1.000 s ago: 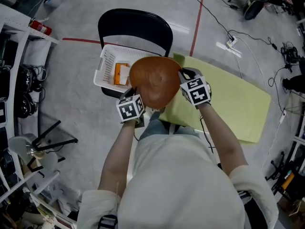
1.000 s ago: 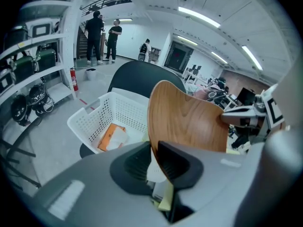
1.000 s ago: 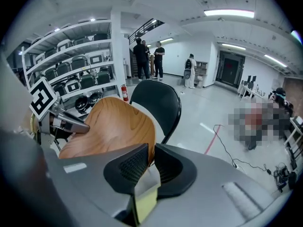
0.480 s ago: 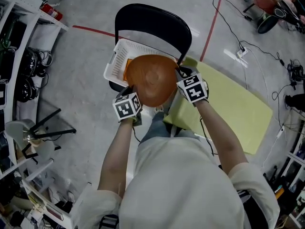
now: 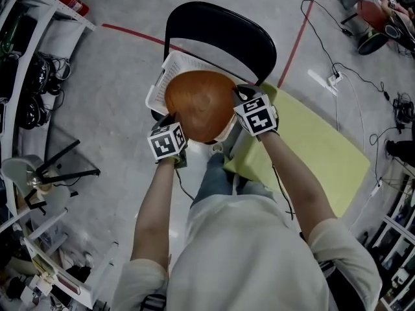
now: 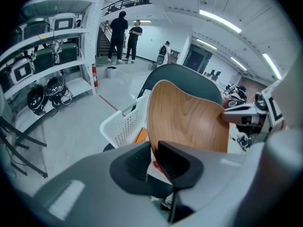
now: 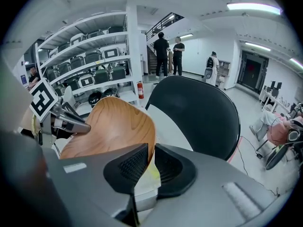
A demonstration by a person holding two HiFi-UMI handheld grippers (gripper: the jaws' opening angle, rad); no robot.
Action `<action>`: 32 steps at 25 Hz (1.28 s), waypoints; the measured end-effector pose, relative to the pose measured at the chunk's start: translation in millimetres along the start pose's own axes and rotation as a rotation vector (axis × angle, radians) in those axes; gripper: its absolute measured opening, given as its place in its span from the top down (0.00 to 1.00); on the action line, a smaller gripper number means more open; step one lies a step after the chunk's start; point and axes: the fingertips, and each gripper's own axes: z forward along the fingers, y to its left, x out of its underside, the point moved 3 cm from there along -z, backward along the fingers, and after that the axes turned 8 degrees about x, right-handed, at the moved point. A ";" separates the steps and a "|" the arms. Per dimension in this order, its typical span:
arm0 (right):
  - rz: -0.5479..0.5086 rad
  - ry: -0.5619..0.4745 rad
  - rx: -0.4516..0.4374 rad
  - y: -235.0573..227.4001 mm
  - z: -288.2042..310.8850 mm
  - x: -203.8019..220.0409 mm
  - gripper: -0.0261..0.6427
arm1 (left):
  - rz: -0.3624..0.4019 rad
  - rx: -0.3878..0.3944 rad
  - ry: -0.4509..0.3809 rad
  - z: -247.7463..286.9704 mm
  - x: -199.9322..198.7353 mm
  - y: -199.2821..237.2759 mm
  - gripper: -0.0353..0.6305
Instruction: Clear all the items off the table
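Observation:
A curved wooden tray (image 5: pixel 198 105) is held in the air between both grippers, over a white basket (image 5: pixel 161 83) that stands on a black chair (image 5: pixel 220 34). My left gripper (image 5: pixel 174 120) is shut on the tray's near-left rim, seen close in the left gripper view as tray (image 6: pixel 189 117) between jaws (image 6: pixel 154 157). My right gripper (image 5: pixel 236 97) is shut on the opposite rim, with the tray (image 7: pixel 109 131) pinched at the jaws (image 7: pixel 151 162). An orange item (image 6: pixel 140 135) lies in the basket (image 6: pixel 123 126). The tray hides most of the basket in the head view.
A yellow-green table (image 5: pixel 318 148) stands right of the chair. Shelving with helmets and gear lines the left side (image 5: pixel 32 96). A fire extinguisher (image 5: pixel 71 4) and floor cables (image 5: pixel 337 76) lie further off. People (image 6: pixel 124 34) stand far away by stairs.
Both grippers have carried the tray left and forward, from beside the basket to above it. The orange item in the basket is now hidden in the head view.

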 end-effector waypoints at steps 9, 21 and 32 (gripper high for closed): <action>0.020 0.025 -0.014 0.7 44.1 -9.0 0.90 | 0.007 -0.013 0.026 30.6 -11.2 26.0 0.86; 0.028 0.055 -0.018 1.9 85.2 -10.6 0.91 | 0.029 -0.047 0.065 62.8 -13.1 47.7 0.85; 0.023 0.051 -0.020 1.6 95.5 -8.7 0.90 | 0.058 -0.080 0.053 70.5 -15.7 51.0 0.80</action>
